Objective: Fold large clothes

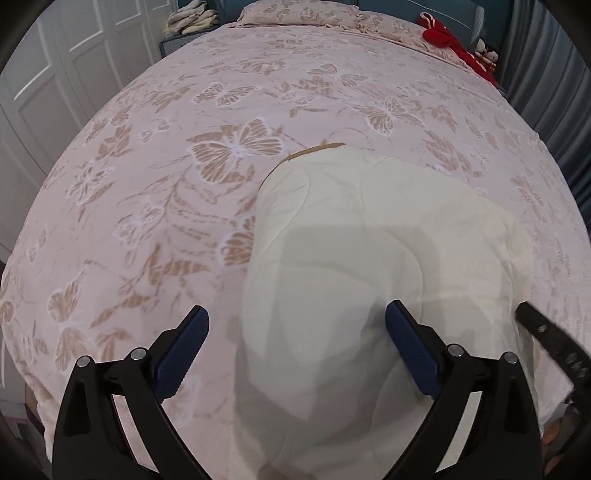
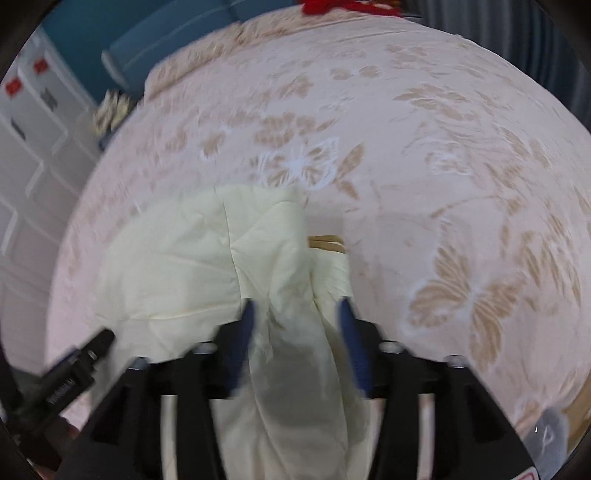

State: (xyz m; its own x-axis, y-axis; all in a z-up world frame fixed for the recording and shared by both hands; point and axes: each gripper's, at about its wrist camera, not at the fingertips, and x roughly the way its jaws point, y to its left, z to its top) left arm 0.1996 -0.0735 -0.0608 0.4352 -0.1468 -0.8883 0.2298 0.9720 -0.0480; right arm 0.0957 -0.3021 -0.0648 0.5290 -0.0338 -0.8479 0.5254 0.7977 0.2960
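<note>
Tools (image 1: 297, 334) astride lengthwise garment (image 1: 369, 229)

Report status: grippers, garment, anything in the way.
Left gripper open, right gripper open, neither gripping. Cream garment bunched on the bedspread, folded over. Nothing in the way.

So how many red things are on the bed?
1 that I can see: a red garment bunched at the bed's far right corner by the pillow. Part of it runs off the edge, so more may be hidden.
</note>
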